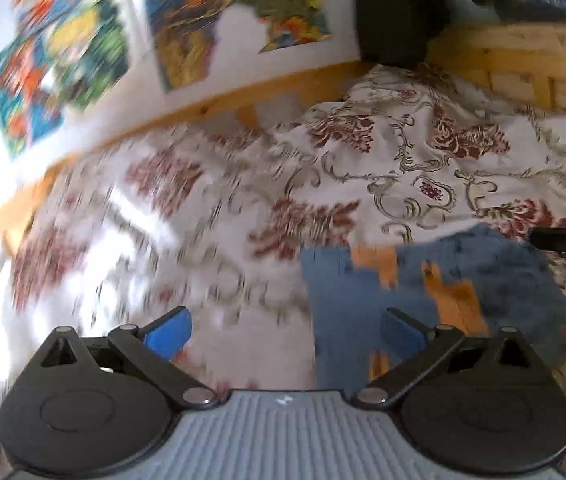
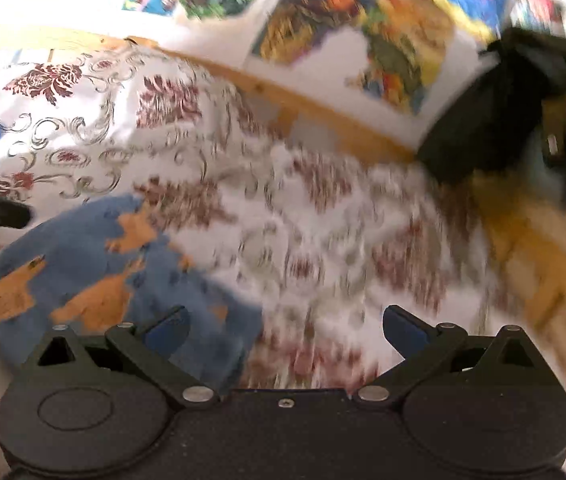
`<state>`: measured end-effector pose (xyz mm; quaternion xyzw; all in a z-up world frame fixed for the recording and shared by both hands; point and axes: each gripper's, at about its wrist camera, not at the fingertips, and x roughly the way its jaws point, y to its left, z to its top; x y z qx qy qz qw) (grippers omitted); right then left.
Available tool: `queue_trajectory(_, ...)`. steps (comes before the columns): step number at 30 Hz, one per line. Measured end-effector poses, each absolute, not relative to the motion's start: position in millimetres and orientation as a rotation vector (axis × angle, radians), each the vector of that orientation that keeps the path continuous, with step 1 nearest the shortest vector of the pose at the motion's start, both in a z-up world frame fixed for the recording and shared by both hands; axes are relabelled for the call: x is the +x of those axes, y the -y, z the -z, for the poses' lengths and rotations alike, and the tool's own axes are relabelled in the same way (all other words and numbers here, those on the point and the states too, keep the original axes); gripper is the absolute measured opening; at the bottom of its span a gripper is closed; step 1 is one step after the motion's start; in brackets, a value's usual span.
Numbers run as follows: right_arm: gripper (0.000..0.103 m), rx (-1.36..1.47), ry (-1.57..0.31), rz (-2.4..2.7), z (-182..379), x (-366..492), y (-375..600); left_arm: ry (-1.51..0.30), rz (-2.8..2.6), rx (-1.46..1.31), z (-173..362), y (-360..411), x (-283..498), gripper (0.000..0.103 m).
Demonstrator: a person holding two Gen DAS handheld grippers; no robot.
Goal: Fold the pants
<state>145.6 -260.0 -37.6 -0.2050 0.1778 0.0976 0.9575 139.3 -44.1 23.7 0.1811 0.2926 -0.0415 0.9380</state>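
My left claw [image 1: 286, 330] is spread wide with nothing between its blue pads [image 1: 169, 330]; the right-hand pad hangs over the near edge of the pants [image 1: 435, 280]. My right claw [image 2: 285, 328] is likewise spread and empty, its left pad above the pants [image 2: 95, 276] and its right pad above bare bedspread [image 2: 323, 220]. The pants are blue with orange animal shapes, lying in a compact bundle on the bed, between my two claws; how neatly they are folded I cannot tell through the blur. Around them spreads the cream bedspread [image 1: 383, 168] with dark red flowers and grey scrolls. Beyond it runs the bed's light wooden frame [image 1: 243, 94], and at the corner sits something black [image 2: 495, 108]. On the white wall behind hang bright, colourful pictures [image 1: 235, 16].
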Motion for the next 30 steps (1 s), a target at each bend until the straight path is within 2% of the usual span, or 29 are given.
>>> queue_trajectory(5, 0.102, -0.423, -0.357, -0.095, 63, 183, 263, -0.637, 0.020, 0.444, 14, 61, 202, 0.103)
queue_trajectory(9, 0.102, -0.402, -0.424, -0.016, 89, 196, 277, -0.690, 0.007, 0.339, 42, 39, 219, 0.103)
queue_trajectory(13, 0.102, -0.354, -0.400, 0.057, 85, 196, 286, -0.715, 0.002, 0.203, 37, 17, 213, 0.102)
queue_trajectory(18, 0.102, -0.269, -0.329, -0.041, 58, 168, 285, -0.696, -0.026, 0.218, 10, 22, 184, 0.103)
queue_trajectory(22, 0.102, -0.248, -0.385, -0.189, 53, 152, 268, -0.743, 0.014, 0.218, 10, 31, 154, 0.103)
queue_trajectory(26, 0.102, -0.345, -0.490, -0.120, 73, 173, 256, -0.773, 0.005, 0.255, 28, 32, 127, 0.103)
queue_trajectory(30, 0.102, -0.213, -0.530, -0.086, 72, 193, 276, -0.756, 0.005, 0.243, 29, 25, 110, 0.103)
